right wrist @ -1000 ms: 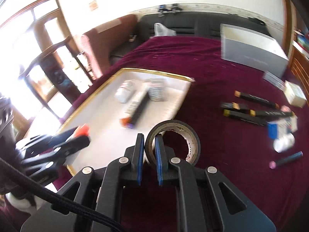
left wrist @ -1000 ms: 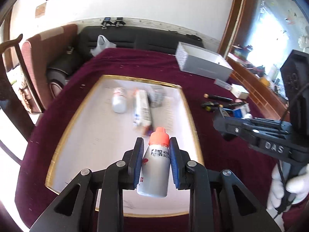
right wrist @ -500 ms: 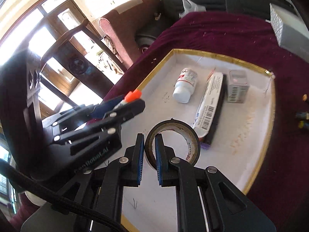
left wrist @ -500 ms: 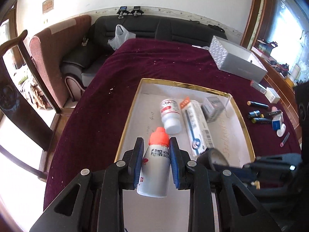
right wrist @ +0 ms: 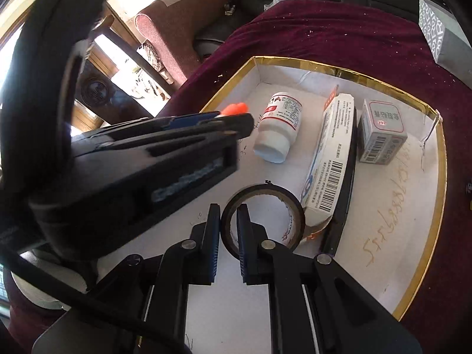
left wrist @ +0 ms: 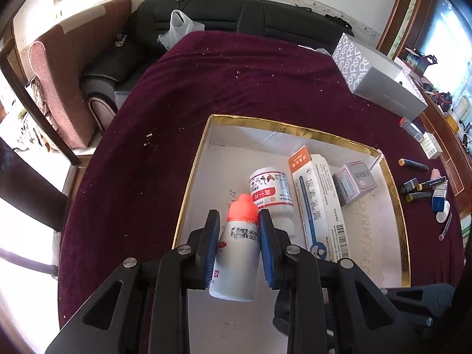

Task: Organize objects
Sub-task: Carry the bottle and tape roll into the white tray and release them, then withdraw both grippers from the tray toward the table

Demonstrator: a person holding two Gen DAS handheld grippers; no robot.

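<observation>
My left gripper is shut on a small white bottle with an orange cap, held over the near left part of a gold-rimmed white tray. My right gripper is shut on the rim of a dark roll of tape, low over the tray. In the tray lie a white pill bottle, a long white-and-orange box and a small grey box. The left gripper fills the left of the right wrist view.
The tray sits on a dark red tablecloth. A grey patterned box lies at the far right. Markers and small items lie right of the tray. A black sofa and a chair stand behind the table.
Both grippers have moved left and forward over the tray with their loads. The tray's contents now lie closer in both views.
</observation>
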